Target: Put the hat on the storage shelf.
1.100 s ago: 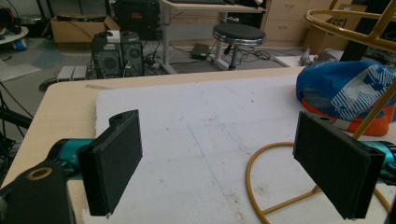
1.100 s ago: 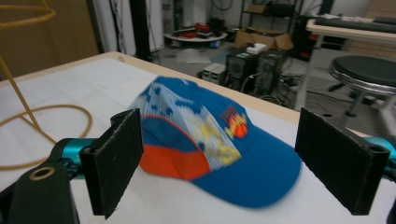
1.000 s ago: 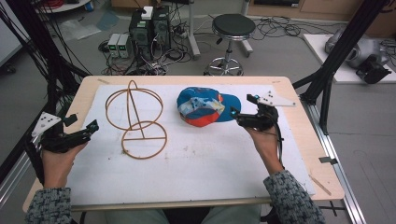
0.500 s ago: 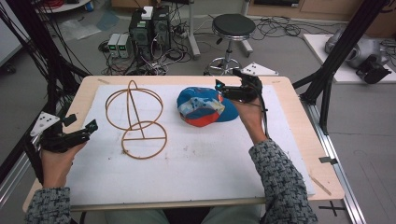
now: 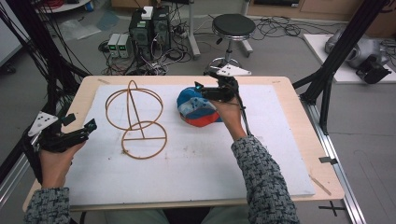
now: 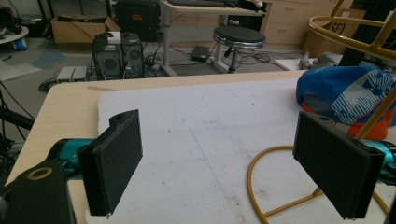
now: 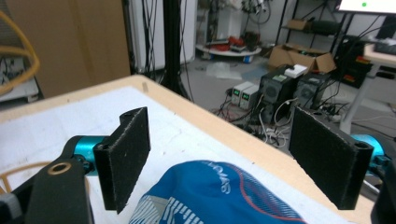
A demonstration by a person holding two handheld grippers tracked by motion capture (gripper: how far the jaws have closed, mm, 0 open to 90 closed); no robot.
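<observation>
A: Cap (image 5: 198,106) is sitting on the white surface (image 5: 196,172), far half, just right of the wire stand (image 5: 135,119). Blue crown, orange brim side facing the person.

B: Right gripper (image 5: 205,92) status?

A: Hovering over the cap's far edge, fingers (image 7: 128,156) spread wide. In the right gripper view the blue crown (image 7: 215,196) is lying between and below them. Nothing is being clamped.

B: Touching the fabric?

A: Can't tell from the high view. The right gripper view is suggesting a gap above the crown.

B: Left gripper (image 5: 77,135)?

A: Idling at the near left edge of the surface, well apart from the cap. Fingers (image 6: 114,163) apart too, gripping nothing. The stand's base ring (image 6: 280,186) is showing just ahead of it, with the cap (image 6: 348,93) beyond.

B: Step?

A: I'm reading it as reach-for-grasp on the cap, pick not yet done. Likely it's heading for the stand.

B: Next move?

A: I'm guessing: lower the right gripper until the fingers are straddling a fold or the rim, then close. The fabric is soft and domed, so a shallow pinch is risking a slip. The left may need to steady the light stand.
</observation>
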